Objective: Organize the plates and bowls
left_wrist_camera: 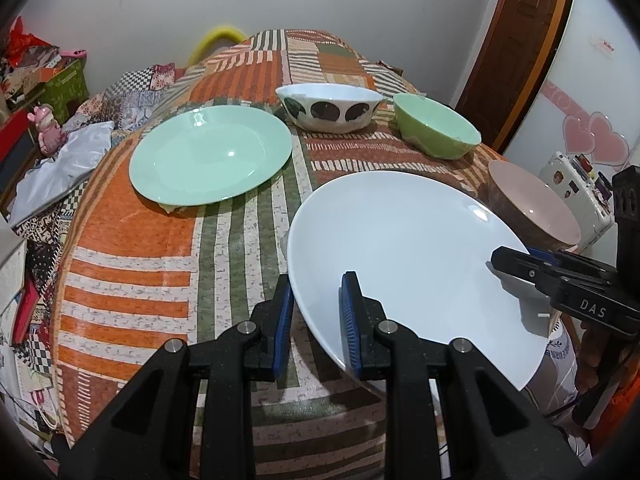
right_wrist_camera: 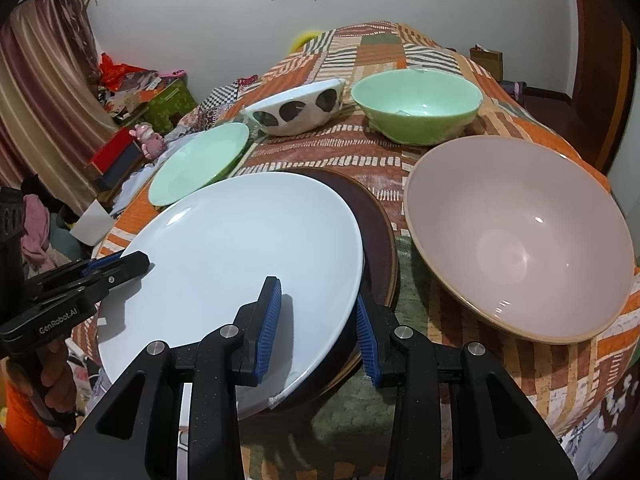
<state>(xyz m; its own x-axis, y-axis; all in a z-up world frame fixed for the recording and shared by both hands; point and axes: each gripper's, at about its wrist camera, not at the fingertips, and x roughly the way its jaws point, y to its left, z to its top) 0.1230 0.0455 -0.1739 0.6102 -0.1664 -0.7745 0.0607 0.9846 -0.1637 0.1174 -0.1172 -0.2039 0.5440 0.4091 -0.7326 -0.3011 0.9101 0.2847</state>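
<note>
A white plate (left_wrist_camera: 404, 252) lies tilted over a dark brown plate (right_wrist_camera: 376, 232) near the table's front edge. My left gripper (left_wrist_camera: 316, 316) straddles the white plate's left rim, jaws apart with a gap to the rim. My right gripper (right_wrist_camera: 316, 320) straddles its right rim (right_wrist_camera: 240, 248), jaws also apart. A mint green plate (left_wrist_camera: 210, 154) lies to the left. A white bowl with dark spots (left_wrist_camera: 330, 108), a green bowl (left_wrist_camera: 436, 126) and a pink bowl (right_wrist_camera: 516, 236) stand behind and to the right.
The table has an orange, green and white striped cloth (left_wrist_camera: 140, 248). Clutter, boxes and a pink figurine (left_wrist_camera: 48, 128) lie to the left beyond the table edge. A door (left_wrist_camera: 516, 40) and a white appliance stand to the right.
</note>
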